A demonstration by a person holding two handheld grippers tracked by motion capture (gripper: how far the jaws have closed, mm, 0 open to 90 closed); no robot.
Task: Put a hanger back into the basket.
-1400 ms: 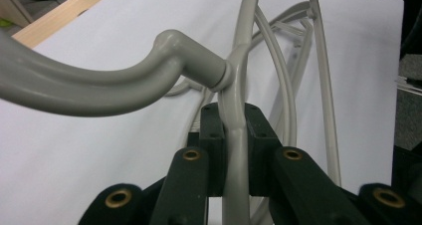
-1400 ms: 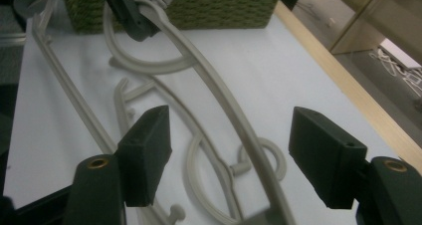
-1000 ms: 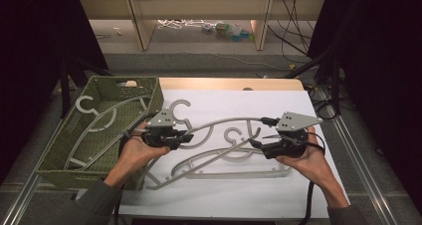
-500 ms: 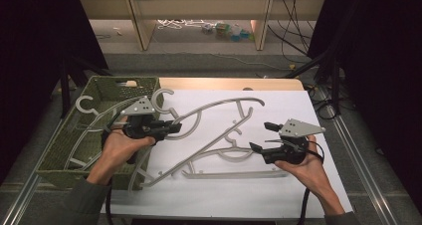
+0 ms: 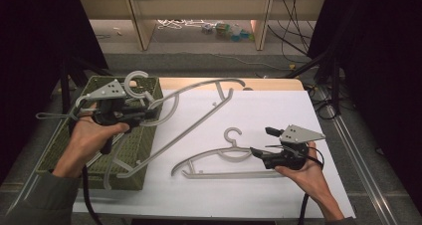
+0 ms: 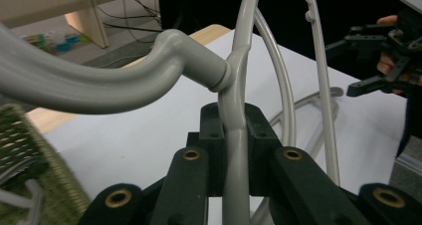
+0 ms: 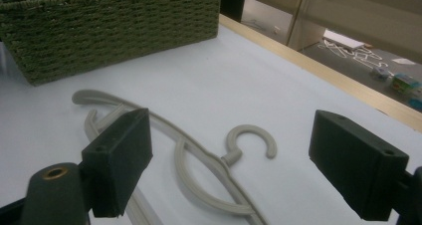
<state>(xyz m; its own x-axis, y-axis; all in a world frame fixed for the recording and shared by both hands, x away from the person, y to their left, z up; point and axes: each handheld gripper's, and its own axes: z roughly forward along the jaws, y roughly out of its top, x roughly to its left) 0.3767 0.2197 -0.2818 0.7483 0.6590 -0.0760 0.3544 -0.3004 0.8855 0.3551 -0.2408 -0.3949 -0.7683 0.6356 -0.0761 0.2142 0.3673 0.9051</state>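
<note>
My left gripper (image 5: pixel 148 114) is shut on the neck of a grey plastic hanger (image 5: pixel 199 117), which hangs in the air, its hook over the green woven basket (image 5: pixel 64 150). In the left gripper view the pads clamp the neck (image 6: pixel 234 150) just below the hook. A second grey hanger (image 5: pixel 214 154) lies flat on the white sheet. My right gripper (image 5: pixel 263 142) hovers at its right end; its jaws have just been opening and stand wide. In the right gripper view this hanger (image 7: pixel 209 160) lies on the sheet beyond the pads (image 7: pixel 119 155), touched by neither.
The basket stands at the table's left and holds more grey hangers (image 5: pixel 115 161). The white sheet (image 5: pixel 278 110) covers most of the table, with a wooden edge (image 5: pixel 278 84) behind it. Past the table are shelf legs and small clutter (image 5: pixel 229 30) on the floor.
My left hand has lifted its hanger and carried it leftward over the basket. The right gripper has sunk a little and its jaws stand wider.
</note>
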